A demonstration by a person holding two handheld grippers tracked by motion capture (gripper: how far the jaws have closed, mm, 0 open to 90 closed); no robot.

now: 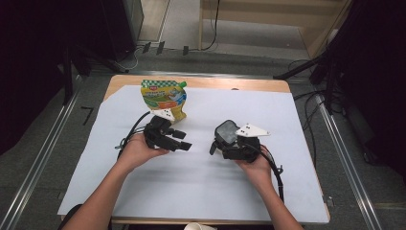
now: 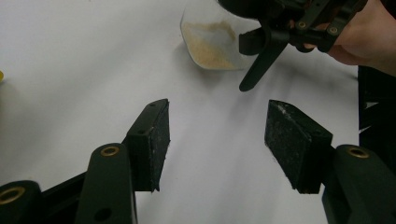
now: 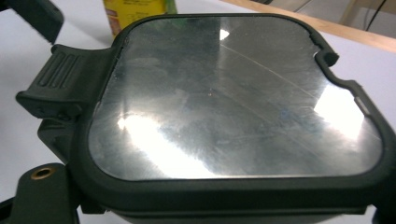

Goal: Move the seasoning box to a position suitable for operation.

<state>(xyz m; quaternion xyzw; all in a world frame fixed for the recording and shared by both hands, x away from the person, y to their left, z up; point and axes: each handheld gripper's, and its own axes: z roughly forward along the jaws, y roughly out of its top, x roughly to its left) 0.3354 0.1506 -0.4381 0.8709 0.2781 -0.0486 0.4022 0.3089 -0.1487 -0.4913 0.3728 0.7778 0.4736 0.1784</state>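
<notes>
- Pouch, yellow and green, stands upright at the back left of the surface, just behind the left gripper. It is best left undisturbed for now.
- The left gripper's fingers are wide apart with nothing between them, and they point at the container. Keeping them this wide and level would probably let the container's clear body pass between the pads.
- The container sits right of centre, with a dark-rimmed lid and tan granules in its base.
- The right gripper is up against the container. I cannot tell whether its fingers are clamped on it, since the lid hides them.
- The step looks like bringing the container across to the left gripper. Keeping it upright and moving it slowly should keep the granules settled.
- The surface is a white sheet over a wooden top, bare in front.
- Around it are grey floor, metal rails, trailing cables and dark curtains.
</notes>
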